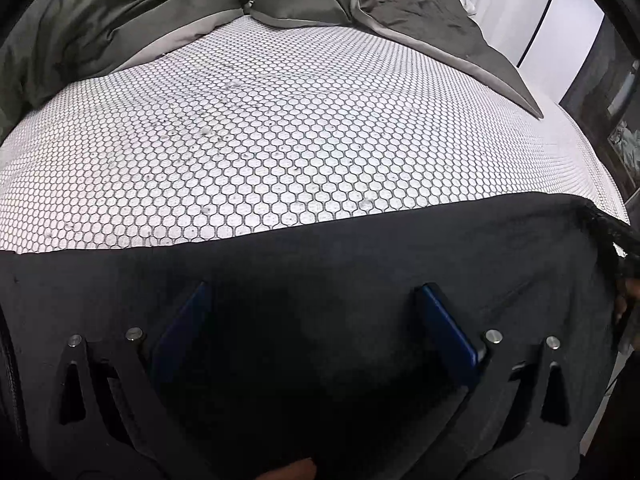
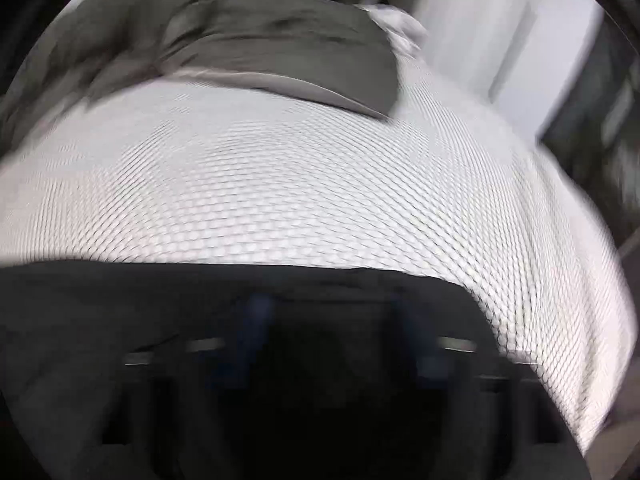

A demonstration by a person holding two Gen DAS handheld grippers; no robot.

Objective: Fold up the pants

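Hovering over the pants (image 1: pixel 320 264), my left hand-held gripper (image 1: pixel 316 300) is spread wide, grasping nothing; the dark cloth lies beneath it on the bed (image 1: pixel 280 140); my right hand-held gripper (image 2: pixel 332 312) is blurred, fingers apart over the same pants (image 2: pixel 120 300); a grey duvet (image 1: pixel 120 12) lies beyond.

No readable text, no labels, no brand marks, no numbers or signs anywhere in either view
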